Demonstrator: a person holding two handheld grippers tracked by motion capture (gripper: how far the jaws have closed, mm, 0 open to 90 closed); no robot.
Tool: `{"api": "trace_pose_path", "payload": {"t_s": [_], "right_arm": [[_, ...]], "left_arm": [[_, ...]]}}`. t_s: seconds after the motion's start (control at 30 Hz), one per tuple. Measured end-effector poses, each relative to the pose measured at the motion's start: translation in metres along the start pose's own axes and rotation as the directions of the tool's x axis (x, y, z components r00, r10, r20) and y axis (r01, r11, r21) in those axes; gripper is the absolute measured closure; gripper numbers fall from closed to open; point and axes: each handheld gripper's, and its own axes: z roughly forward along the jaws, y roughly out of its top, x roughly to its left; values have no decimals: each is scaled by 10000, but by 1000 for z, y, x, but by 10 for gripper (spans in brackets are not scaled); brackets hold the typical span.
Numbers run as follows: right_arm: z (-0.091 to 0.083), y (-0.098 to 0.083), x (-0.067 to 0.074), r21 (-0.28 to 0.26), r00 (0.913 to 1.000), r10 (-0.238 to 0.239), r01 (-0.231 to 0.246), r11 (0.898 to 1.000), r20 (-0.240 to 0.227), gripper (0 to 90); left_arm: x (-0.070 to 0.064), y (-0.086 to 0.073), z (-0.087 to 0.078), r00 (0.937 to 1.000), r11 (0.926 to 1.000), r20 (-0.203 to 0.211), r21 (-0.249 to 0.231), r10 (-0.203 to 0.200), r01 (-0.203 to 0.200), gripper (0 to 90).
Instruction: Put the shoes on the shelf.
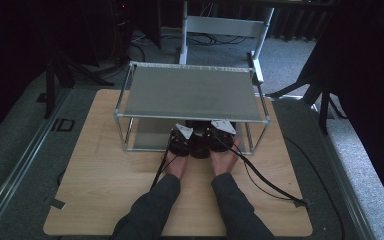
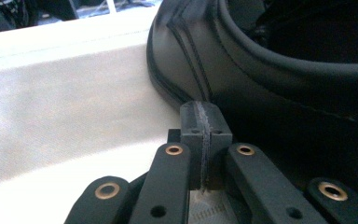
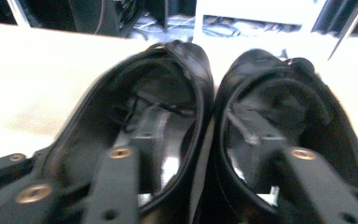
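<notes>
A pair of black leather shoes stands side by side on the pale lower shelf [image 2: 65, 116] of a metal rack [image 1: 192, 92]. In the right gripper view the left shoe [image 3: 177, 65] and the right shoe [image 3: 270, 70] face away from me with their openings towards me. My right gripper [image 3: 205, 130] is open, with one jaw down inside each shoe. The two touching inner walls lie between the jaws, and the pads stand off them. My left gripper [image 2: 205, 116] is shut with its pads together and nothing between them. It rests just beside the outer side of a shoe [image 2: 261, 79].
The rack stands at the far middle of a wooden table [image 1: 105, 165], and its bare grey top shelf [image 1: 190, 90] overhangs both grippers. Both forearms come in from the bottom edge. Cables [image 1: 265, 182] trail across the table to the right. Stands and dark curtains ring the table.
</notes>
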Motion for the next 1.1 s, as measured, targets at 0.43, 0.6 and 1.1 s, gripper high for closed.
{"api": "trace_pose_path", "payload": {"t_s": [0.43,0.6,1.1], "right_arm": [[-41,-4,-6,-1022,9900,-1268,1201,9875,-617,326],[-53,-12,-27,-680,9923,-1138,1104,9916,-490,289],[-15,-38,-49,1085,9970,-22,107,9940,-778,160]], "left_arm": [[19,1,-9,9960,9994,836,148,-316,304,698],[24,-1,-26,9912,9985,1219,-85,-520,534,593],[-6,-24,-49,9629,9979,2638,153,566,-629,381]]}}
